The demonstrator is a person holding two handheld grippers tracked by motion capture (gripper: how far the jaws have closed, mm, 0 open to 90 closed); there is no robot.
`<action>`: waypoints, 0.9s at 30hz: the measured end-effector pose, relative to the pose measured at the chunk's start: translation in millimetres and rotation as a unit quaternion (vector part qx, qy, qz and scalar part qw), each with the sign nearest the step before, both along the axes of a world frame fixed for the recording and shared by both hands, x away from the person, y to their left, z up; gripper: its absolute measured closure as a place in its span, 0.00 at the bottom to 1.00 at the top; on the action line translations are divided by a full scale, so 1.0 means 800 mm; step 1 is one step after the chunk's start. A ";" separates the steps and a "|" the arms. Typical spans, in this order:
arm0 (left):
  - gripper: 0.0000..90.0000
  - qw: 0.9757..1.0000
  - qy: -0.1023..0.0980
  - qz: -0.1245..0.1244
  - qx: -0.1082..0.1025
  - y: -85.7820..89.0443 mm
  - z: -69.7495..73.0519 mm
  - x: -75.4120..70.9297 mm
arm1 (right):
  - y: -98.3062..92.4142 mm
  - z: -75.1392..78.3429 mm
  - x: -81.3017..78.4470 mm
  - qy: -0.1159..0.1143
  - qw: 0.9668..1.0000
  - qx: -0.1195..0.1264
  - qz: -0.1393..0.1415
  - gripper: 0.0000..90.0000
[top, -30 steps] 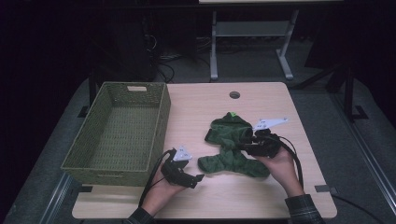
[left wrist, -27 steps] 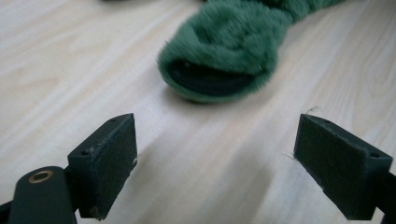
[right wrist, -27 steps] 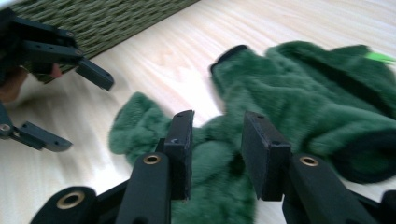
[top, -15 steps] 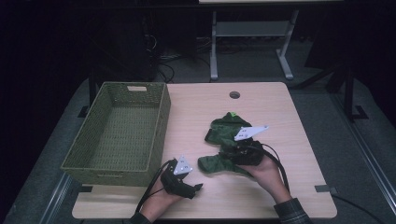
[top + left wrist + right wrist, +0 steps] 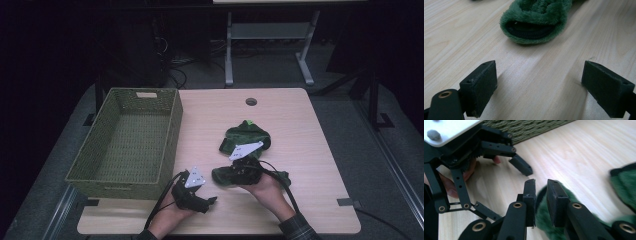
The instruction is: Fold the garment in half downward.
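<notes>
Grippers at work on fuzzy green slippers on a pale wooden table (image 5: 300, 125).

Right gripper (image 5: 235, 172) has just been closing its jaws, which now stand narrowly parted over the near fuzzy green slipper (image 5: 227, 176); whether they pinch its plush edge I cannot tell. Left gripper (image 5: 210, 202) rests low on the table with jaws spread wide and empty, just beside that slipper's toe. A second green slipper (image 5: 250, 137) lies beyond; an olive woven basket (image 5: 170, 145) stands at the left.

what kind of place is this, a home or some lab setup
Most likely a lab or recording workspace, not a home: a bare wooden table with a cable hole, loose cables on the dark floor, and a metal stand behind.
</notes>
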State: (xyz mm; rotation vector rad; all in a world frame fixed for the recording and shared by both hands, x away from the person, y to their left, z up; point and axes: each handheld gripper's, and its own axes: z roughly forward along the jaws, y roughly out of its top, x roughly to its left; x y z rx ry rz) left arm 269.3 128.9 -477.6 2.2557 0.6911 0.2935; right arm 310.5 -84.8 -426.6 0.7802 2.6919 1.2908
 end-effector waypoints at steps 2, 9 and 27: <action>0.14 1.000 0.000 -0.001 0.001 0.000 0.000 0.000 | 0.007 -0.003 -0.001 -0.004 1.000 -0.005 0.009 0.86; 0.14 1.000 0.001 0.001 -0.001 0.000 0.000 0.000 | 0.022 -0.022 0.003 0.006 0.999 -0.027 0.018 0.86; 0.14 1.000 0.000 -0.002 0.001 0.000 0.000 0.001 | 0.031 -0.044 -0.001 -0.008 0.998 -0.067 0.012 0.98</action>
